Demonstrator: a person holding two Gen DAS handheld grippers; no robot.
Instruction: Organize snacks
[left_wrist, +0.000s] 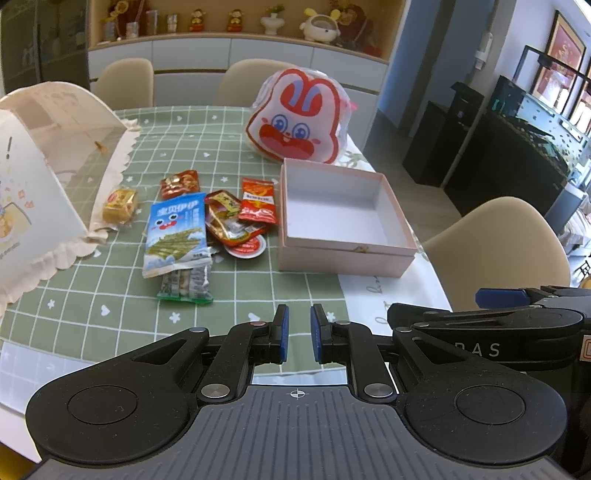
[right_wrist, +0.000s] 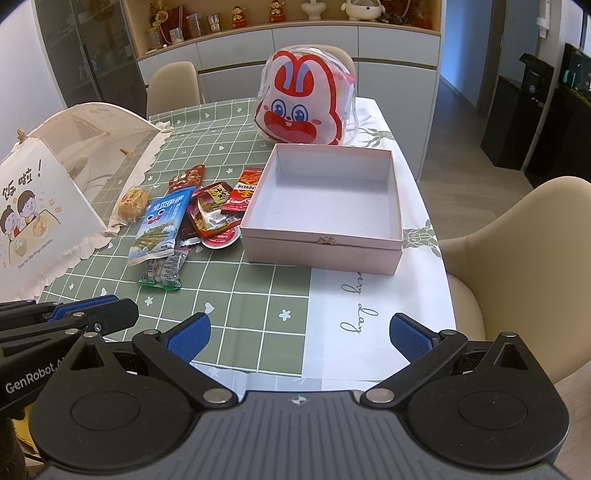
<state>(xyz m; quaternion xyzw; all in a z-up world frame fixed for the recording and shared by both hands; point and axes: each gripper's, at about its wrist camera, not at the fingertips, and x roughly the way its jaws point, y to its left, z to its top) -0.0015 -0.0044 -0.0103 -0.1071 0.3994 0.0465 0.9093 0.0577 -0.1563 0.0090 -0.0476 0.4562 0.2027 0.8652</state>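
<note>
Bare pink box (right_wrist: 325, 251) beside snack packets (right_wrist: 192, 218)

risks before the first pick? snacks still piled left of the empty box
1. Blue seaweed pack overlaps the nut pack and red sachets; grabbing one may drag its neighbours.
2. Pink box sits close to the table edge; a bump could shift it off.
3. Yellow cake touches the food cover's frill, which may snag.

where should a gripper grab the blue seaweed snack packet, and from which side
Judging by its pose, take the blue seaweed packet at its near, lower crimped edge, coming from the gripper side. That end rests raised on the green nut packet, so a finger may slip under it there. Its right edge meets the red packets, leaving less room. The right gripper stands open; the left gripper is shut.
</note>
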